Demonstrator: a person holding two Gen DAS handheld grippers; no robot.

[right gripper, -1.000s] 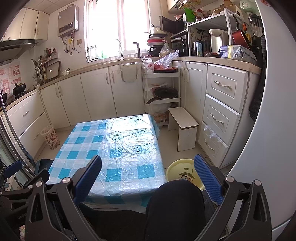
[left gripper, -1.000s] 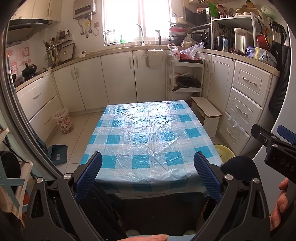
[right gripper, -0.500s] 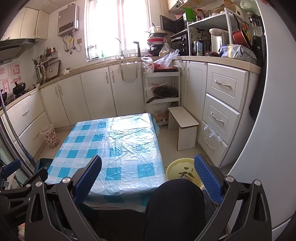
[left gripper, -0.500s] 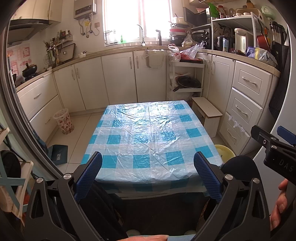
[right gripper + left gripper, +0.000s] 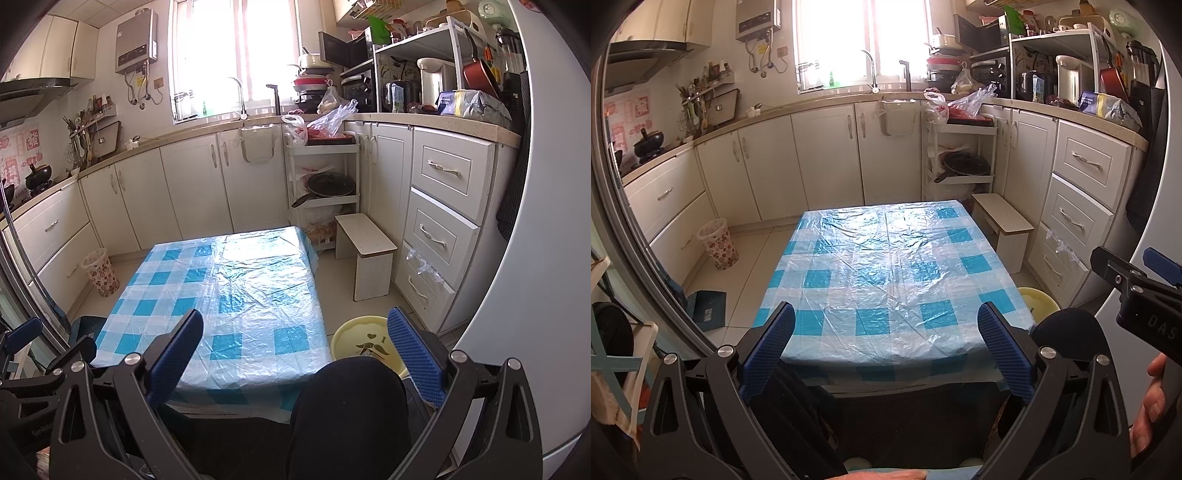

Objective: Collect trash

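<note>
Spread wide and holding nothing: left claw (image 5: 886, 310), and the same for right claw (image 5: 295, 314). Both up in the air at the near end of the table (image 5: 894, 258), not touching it. Looks like the very start of the job, with nothing picked up yet. Biggest first: checked blue and white cloth on the table, shiny, with no trash on top to be seen. Runs long-ways from the claws toward the window cupboards. Next, on the floor by the right near corner of the table, a round yellow basin (image 5: 354, 339), partly hidden behind a dark knee. Then the flowery bin (image 5: 718, 243), on the floor to the left, close to the cupboards and well apart from the table. Stands straight up, open mouth to the ceiling, long side going up and down. Probably the place for the trash. Smallest: a scrap of clear plastic (image 5: 421, 264) hanging out of a low drawer on the right. Could be trash, hard to say for sure. To do this step well: look around slowly first, low and to the sides. Pick one piece, keep the claw wide until the piece sits between both fingers, then squeeze gently. Drop from right above the bin's mouth.
</note>
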